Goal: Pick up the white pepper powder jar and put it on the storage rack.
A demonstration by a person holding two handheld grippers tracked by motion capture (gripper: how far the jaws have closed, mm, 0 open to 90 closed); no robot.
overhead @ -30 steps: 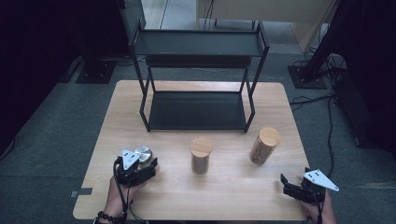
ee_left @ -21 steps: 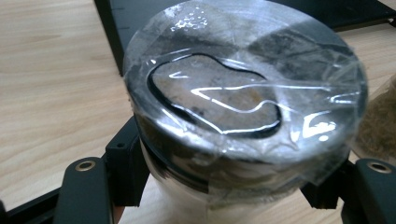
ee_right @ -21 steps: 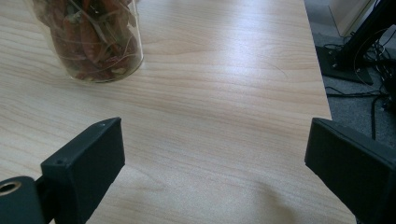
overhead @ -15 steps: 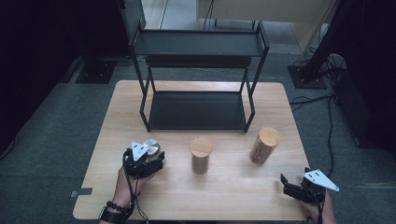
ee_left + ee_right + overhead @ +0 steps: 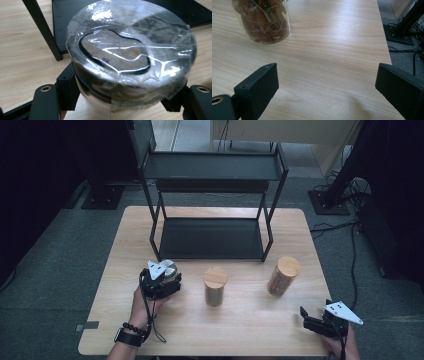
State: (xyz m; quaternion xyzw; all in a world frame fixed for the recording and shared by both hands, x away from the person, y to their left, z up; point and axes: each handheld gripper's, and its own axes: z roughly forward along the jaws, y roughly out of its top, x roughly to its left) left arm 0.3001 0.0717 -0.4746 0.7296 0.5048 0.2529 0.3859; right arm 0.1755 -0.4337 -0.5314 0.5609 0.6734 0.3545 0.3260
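Note:
My left gripper (image 5: pixel 165 276) is shut on a jar with a silvery lid (image 5: pixel 168 268), held just above the table left of centre. In the left gripper view the jar (image 5: pixel 130 57) has clear film taped over its lid, and the black jaws of my left gripper (image 5: pixel 120 100) press on its sides. My right gripper (image 5: pixel 306 316) rests open near the table's front right corner. Nothing lies between the jaws of that gripper (image 5: pixel 328 77) in the right gripper view, just bare wood.
Two jars with wooden lids stand mid-table, one in the centre (image 5: pixel 215 286) and one to the right (image 5: pixel 283 276); the latter holds dried red pieces (image 5: pixel 262 22). A black two-tier rack (image 5: pixel 212 200) stands at the back of the wooden table (image 5: pixel 250 330). Cables lie on the floor at the right.
My left hand has carried the silver-lidded jar to the right and away from the front edge, toward the rack's front left leg. The right gripper has stayed where it was.

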